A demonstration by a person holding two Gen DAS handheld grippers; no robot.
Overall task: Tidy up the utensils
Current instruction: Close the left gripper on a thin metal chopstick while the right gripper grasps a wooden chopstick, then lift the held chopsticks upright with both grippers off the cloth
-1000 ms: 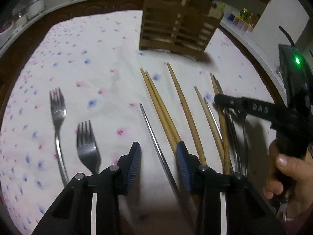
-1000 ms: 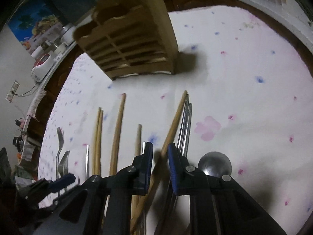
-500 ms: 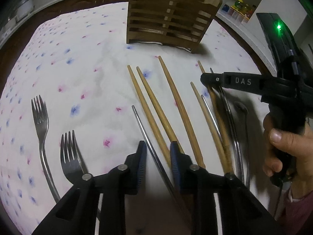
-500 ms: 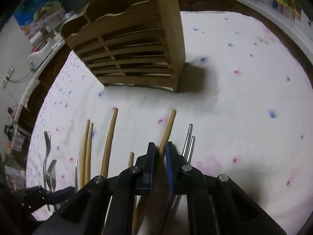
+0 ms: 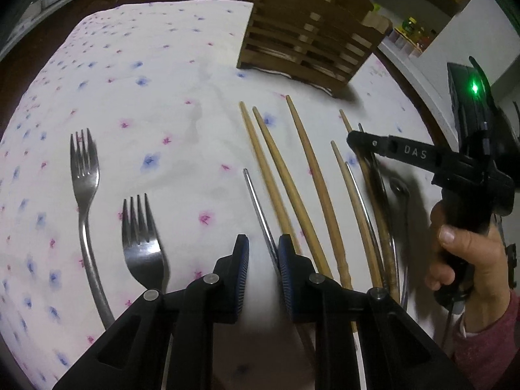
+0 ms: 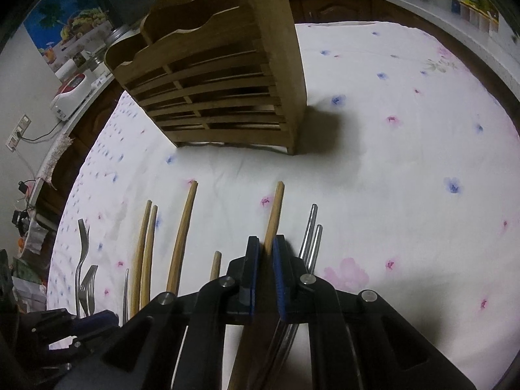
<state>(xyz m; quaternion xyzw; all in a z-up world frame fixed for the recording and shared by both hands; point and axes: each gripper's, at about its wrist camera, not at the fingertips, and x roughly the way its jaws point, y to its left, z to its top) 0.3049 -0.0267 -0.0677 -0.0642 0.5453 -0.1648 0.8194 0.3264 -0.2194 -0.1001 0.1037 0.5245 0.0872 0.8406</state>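
Here a wooden chopstick [image 6: 274, 214] is clamped between the pads of the right gripper [image 6: 264, 260], just beside two steel chopsticks [image 6: 310, 230]. The jaws of the left gripper [image 5: 263, 260] are closing around a steel chopstick [image 5: 256, 201], which lies against the right pad; a firm grip cannot be told. Two forks [image 5: 85, 175] are seen on the left of the floral cloth [image 5: 156, 97]. Four more wooden chopsticks [image 5: 305, 169] are laid between both grippers. The wooden rack [image 6: 221, 74] is placed beyond.
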